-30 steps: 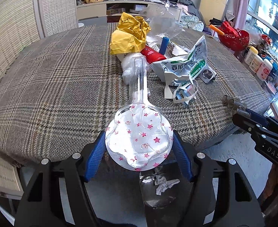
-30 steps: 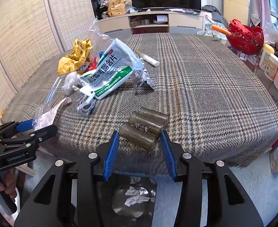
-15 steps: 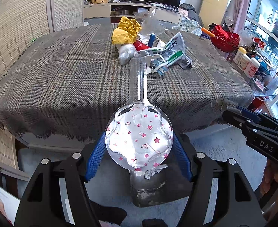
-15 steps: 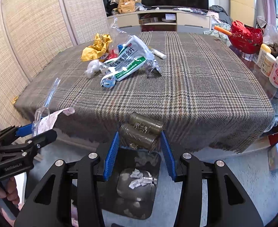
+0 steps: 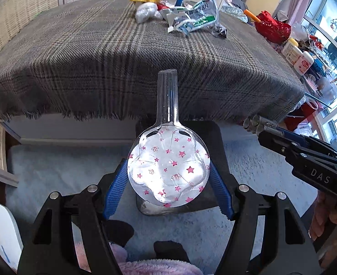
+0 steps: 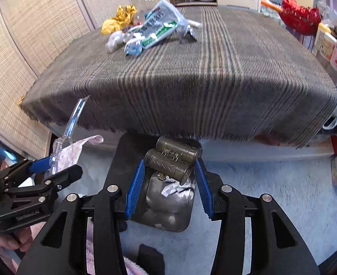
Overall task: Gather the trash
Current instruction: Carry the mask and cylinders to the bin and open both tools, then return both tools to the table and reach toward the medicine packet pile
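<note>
My left gripper is shut on a clear plastic blister pack with pink stars and a long clear neck; the pack hangs above the black trash bin on the floor. In the right wrist view my right gripper is shut on a pair of bronze-coloured cylinders joined side by side, held over the bin, which has crumpled paper inside. More trash lies on the far part of the table: a yellow wrapper, a green-and-white pouch, clear plastic. Each gripper shows at the edge of the other's view.
The table wears a plaid cloth whose fringed edge hangs just beyond the bin. A red basket and several bottles stand at the right. Woven wall panels rise on the left. Pale blue carpet surrounds the bin.
Both grippers have drawn back from over the table, past its front edge, and sunk over the bin on the floor. Each keeps its item in its jaws.
</note>
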Motion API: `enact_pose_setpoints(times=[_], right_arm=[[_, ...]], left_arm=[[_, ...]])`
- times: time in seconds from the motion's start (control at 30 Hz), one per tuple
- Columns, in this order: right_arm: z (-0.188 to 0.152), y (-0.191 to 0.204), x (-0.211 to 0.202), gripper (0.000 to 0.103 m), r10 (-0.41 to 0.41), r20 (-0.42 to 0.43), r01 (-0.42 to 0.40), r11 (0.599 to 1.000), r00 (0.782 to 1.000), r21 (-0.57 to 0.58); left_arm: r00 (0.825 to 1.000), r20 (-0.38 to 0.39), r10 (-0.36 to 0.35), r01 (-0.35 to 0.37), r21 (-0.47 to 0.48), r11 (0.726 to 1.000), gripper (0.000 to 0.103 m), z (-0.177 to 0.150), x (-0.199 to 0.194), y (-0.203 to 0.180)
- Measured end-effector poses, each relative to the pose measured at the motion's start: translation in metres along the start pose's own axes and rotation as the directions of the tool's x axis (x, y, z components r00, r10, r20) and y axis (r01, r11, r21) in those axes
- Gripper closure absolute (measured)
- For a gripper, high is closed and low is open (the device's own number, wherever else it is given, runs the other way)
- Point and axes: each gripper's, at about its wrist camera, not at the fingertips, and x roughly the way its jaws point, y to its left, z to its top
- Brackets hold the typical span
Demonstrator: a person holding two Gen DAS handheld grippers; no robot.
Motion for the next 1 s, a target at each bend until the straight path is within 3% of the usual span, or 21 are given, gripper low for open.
enact_pose_setpoints(times=[0.3, 0.57, 0.9, 1.0], right_arm=[[-0.004, -0.005, 0.023, 0.057, 0.059, -0.084, -0.055, 0.997, 0.995, 0.049], [0.004, -0.004, 0.025, 0.051, 0.146, -0.081, -0.139, 0.987, 0.986, 0.083], [0.013, -0.014, 0.017, 0.036, 0.1, -0.044, -0.095, 0.99, 0.994, 0.107], [0.017, -0.019, 0.012, 0.025, 0.083, -0.026, -0.079, 0.99, 0.996, 0.117]], left_arm=[[0.994, -0.106, 0.014, -0.007, 0.07, 0.997, 0.037, -0.012, 0.032, -0.017], [0.992, -0.122, 0.031, -0.023, 0.06, 0.998, 0.036, -0.011, 0.037, -0.011], [0.994, -0.104, 0.044, -0.037, 0.065, 0.997, 0.015, -0.001, 0.027, -0.011], [0.995, -0.082, 0.055, -0.048, 0.081, 0.996, 0.009, 0.003, 0.021, -0.015]])
